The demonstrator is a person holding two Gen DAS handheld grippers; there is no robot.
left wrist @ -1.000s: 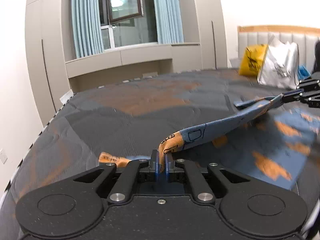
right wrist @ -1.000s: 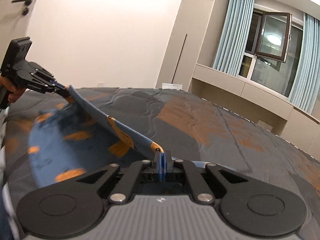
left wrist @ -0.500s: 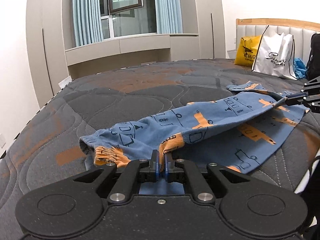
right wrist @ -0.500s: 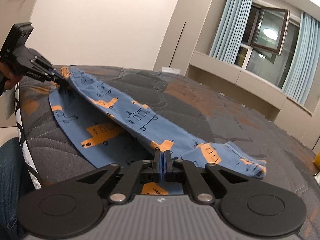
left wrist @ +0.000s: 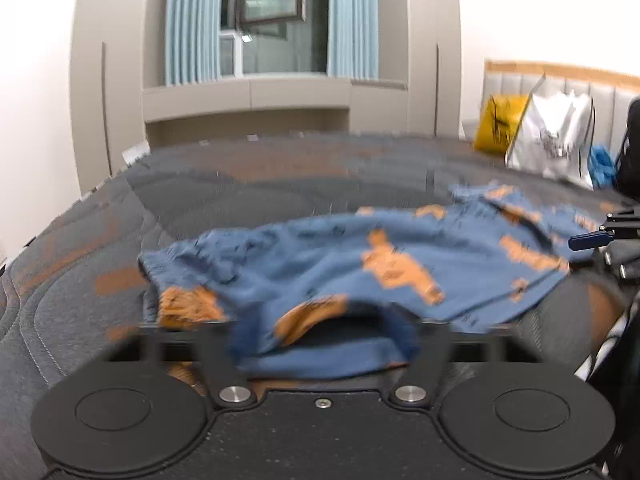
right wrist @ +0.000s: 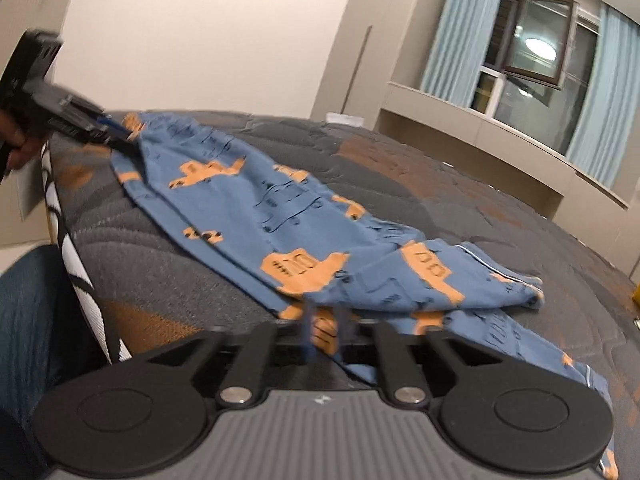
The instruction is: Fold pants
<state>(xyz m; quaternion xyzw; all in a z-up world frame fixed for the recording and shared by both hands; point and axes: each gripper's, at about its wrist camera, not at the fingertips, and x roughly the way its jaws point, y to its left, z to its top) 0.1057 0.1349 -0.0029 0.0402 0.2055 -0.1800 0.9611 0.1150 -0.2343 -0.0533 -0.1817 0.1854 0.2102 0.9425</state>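
Your blue pants (left wrist: 360,256) with orange vehicle prints lie folded lengthwise, soft and rumpled, on the quilted dark grey mattress (left wrist: 248,184) near its edge. Your left gripper (left wrist: 324,332) stands wide open around the waistband. Your right gripper (right wrist: 324,332) has parted slightly at the cuff end, its fingers blurred, fabric between them.

Bed (left wrist: 280,184): bare quilted mattress, dark grey with orange patches, striped piping on the near edge. Pants (left wrist: 400,264), blue with orange print, lie flat along the near edge, doubled over lengthwise, one end fanned out in two layers at the right wrist view's side. Yellow bag (left wrist: 496,124) and white bag (left wrist: 554,140) stand at the headboard end, touching each other, well apart from pants.
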